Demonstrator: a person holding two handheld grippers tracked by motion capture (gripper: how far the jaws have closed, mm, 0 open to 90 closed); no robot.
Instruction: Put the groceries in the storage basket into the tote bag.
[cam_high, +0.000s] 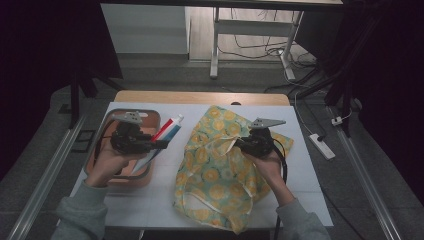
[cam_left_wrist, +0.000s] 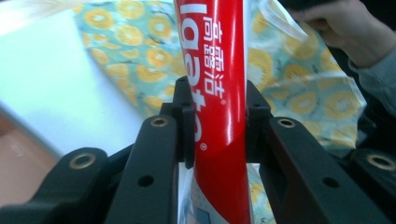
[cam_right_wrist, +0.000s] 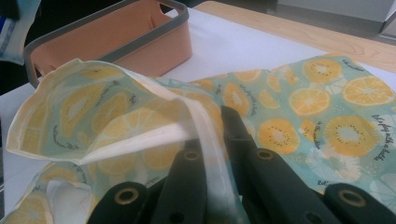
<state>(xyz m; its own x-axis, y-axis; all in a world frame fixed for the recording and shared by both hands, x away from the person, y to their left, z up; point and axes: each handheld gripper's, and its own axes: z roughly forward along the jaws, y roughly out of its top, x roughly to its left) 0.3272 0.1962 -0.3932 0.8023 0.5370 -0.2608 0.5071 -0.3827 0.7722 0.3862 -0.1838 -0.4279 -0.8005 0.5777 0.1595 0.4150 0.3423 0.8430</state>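
My left gripper (cam_high: 161, 144) is shut on a red, white and blue toothpaste tube (cam_high: 165, 134), lifted above the pink basket (cam_high: 145, 181) with its cap end pointing toward the bag. In the left gripper view the red tube (cam_left_wrist: 219, 107) stands pinched between the two black jaws. A cloth bag printed with orange slices (cam_high: 215, 170) lies on the white table cover. My right gripper (cam_high: 238, 144) is shut on the bag's pale rim (cam_right_wrist: 201, 135) and holds it raised, so the mouth gapes toward the basket.
The pink basket with its grey rim (cam_right_wrist: 112, 51) sits at the table's left. Bare wooden table edge (cam_high: 200, 97) runs along the far side. A power strip (cam_high: 322, 146) lies on the floor to the right, beyond the table.
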